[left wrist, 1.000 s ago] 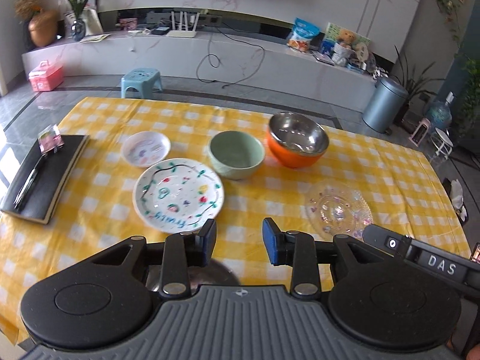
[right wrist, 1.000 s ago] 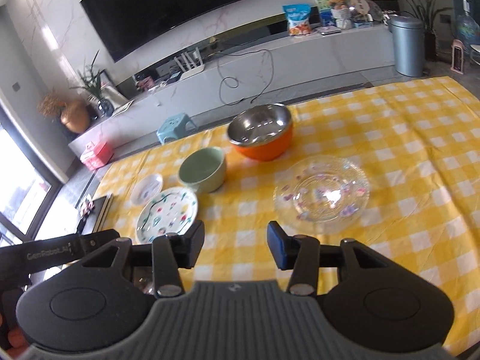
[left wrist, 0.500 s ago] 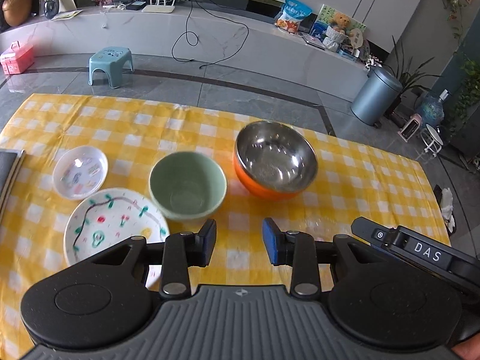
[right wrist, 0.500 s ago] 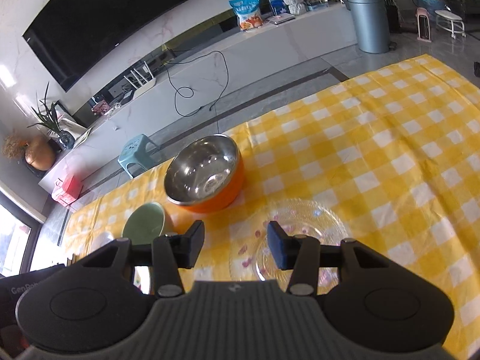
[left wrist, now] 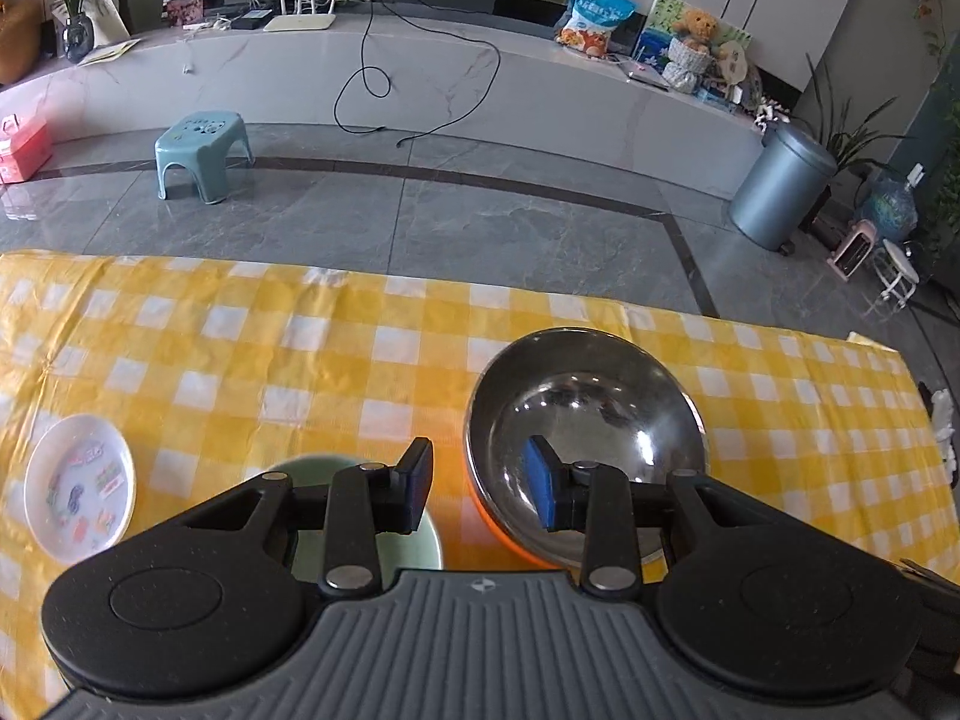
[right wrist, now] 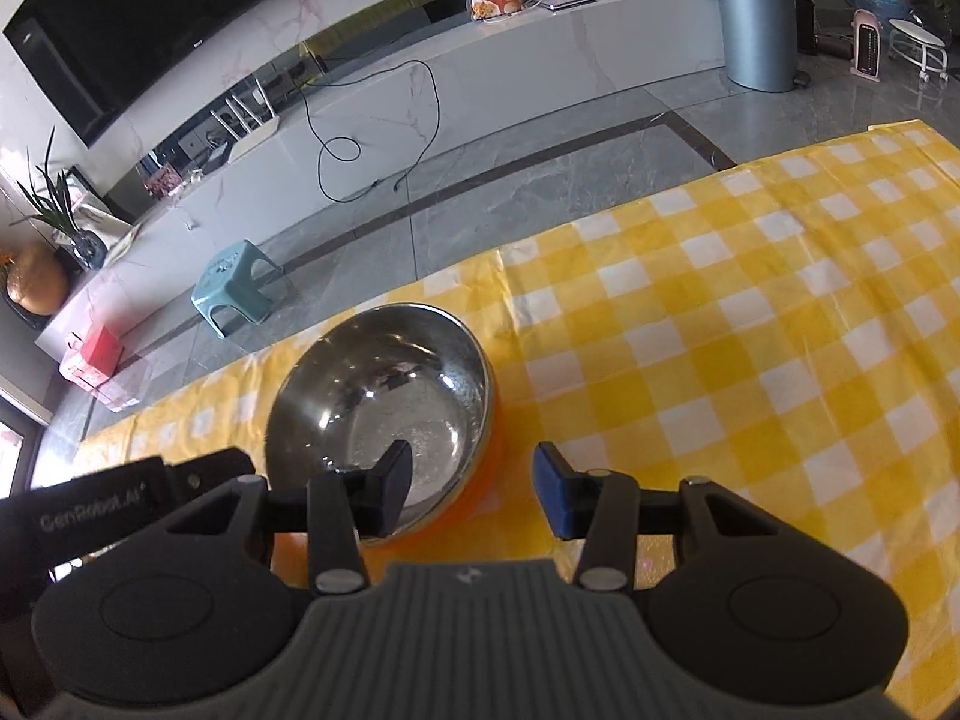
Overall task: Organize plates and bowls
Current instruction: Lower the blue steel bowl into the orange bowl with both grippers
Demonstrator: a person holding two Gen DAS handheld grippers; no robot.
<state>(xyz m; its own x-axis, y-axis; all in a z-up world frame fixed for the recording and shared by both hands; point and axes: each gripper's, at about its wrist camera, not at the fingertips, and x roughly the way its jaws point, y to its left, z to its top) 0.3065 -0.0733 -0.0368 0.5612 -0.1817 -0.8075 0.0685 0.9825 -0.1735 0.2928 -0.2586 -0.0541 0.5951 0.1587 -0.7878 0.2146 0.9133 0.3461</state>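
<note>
Left gripper (left wrist: 477,489) and right gripper (right wrist: 471,492) both stood unclenched and empty, straddling opposite rims of the orange-shelled, steel-lined bowl (right wrist: 384,402) on the yellow checked tablecloth (right wrist: 750,324). Judged rigid, light, slick: pinch the rim. Only the left view showed the pale green bowl (left wrist: 429,543) and small decorated white plate (left wrist: 78,486).

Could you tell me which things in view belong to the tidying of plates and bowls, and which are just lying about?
Job:
steel bowl
green bowl
small patterned plate

Lying about:
blue stool
grey bin
snack bag
</note>
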